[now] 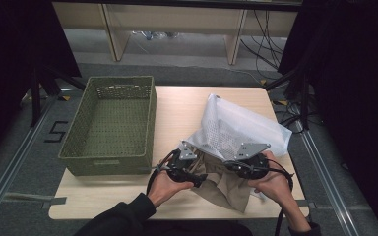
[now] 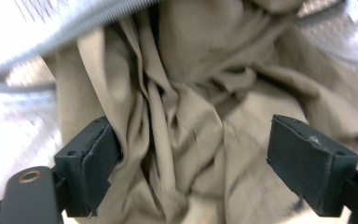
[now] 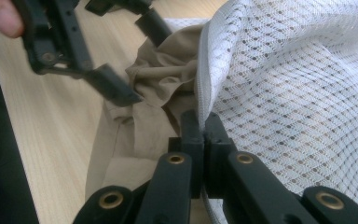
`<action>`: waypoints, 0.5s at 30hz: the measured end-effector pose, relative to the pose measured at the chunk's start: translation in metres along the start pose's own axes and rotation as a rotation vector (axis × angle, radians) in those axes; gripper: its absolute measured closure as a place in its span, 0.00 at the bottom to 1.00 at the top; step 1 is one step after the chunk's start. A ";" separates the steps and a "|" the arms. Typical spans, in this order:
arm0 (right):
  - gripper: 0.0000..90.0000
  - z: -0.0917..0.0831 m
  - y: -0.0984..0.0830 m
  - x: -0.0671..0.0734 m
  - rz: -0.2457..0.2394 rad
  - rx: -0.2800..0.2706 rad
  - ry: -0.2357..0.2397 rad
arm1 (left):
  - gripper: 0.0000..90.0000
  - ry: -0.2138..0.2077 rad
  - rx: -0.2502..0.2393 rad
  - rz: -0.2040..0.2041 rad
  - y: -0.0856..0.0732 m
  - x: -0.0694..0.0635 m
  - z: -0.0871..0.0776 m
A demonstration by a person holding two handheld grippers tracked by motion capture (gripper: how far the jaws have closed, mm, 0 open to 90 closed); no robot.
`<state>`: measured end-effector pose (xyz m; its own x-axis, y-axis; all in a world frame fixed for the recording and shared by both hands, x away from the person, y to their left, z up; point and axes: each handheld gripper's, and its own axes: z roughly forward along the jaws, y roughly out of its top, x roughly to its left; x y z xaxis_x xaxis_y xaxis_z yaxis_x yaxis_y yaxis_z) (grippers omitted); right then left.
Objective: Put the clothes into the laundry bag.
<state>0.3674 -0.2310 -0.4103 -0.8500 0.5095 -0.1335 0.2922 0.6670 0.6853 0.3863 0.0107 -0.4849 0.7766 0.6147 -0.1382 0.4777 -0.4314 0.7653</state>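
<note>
Left tool is gaping apart around the beige cloth; right tool is clamping the mesh bag's rim.

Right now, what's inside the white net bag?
A crumpled tan cloth is partly inside the white net bag, spilling out of its mouth. The mesh hides whatever lies deeper.

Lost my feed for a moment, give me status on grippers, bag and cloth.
Left gripper open, jaws either side of the beige cloth. Right gripper shut on the white mesh bag rim. Cloth half out of bag. Green basket stands apart.
</note>
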 end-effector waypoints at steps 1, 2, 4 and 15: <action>1.00 0.001 0.000 0.000 -0.002 -0.001 -0.001 | 0.19 0.003 0.009 0.000 -0.002 -0.001 0.001; 1.00 0.001 0.000 0.000 -0.015 -0.002 0.000 | 0.18 -0.008 0.016 0.008 -0.005 -0.003 0.003; 1.00 0.002 0.000 0.000 -0.007 0.000 -0.001 | 0.17 -0.008 0.045 0.036 -0.006 -0.006 0.007; 1.00 0.002 0.000 0.000 -0.024 0.001 0.010 | 0.80 0.104 0.070 0.202 0.004 -0.014 0.030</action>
<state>0.3681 -0.2297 -0.4114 -0.8609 0.4883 -0.1427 0.2724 0.6794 0.6814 0.3898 -0.0199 -0.4989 0.8145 0.5745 0.0812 0.3472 -0.5947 0.7251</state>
